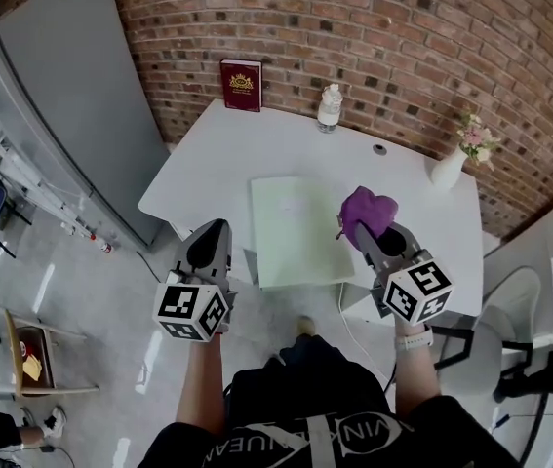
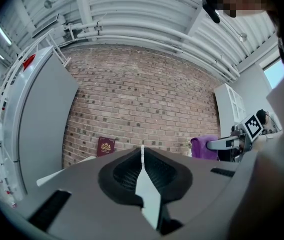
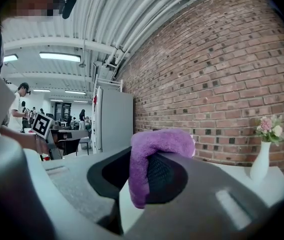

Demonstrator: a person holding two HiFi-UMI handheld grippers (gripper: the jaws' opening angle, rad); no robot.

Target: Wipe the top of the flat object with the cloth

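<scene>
A pale green flat board (image 1: pixel 296 230) lies in the middle of the white table (image 1: pixel 208 169). My right gripper (image 1: pixel 366 230) is shut on a purple cloth (image 1: pixel 369 209), held up just right of the board; in the right gripper view the cloth (image 3: pixel 154 156) drapes over the jaws, pinched between them. My left gripper (image 1: pixel 210 237) is shut and empty, raised off the table's front left edge, left of the board. The left gripper view shows its jaws pressed together (image 2: pixel 142 156), with the cloth (image 2: pixel 204 147) off to the right.
A dark red book (image 1: pixel 241 85) leans on the brick wall at the back. A clear water bottle (image 1: pixel 330 107) stands beside it. A white vase with flowers (image 1: pixel 452 162) is at the table's right. A grey cabinet (image 1: pixel 71 96) stands to the left. A white cable (image 1: pixel 354 330) hangs below the table.
</scene>
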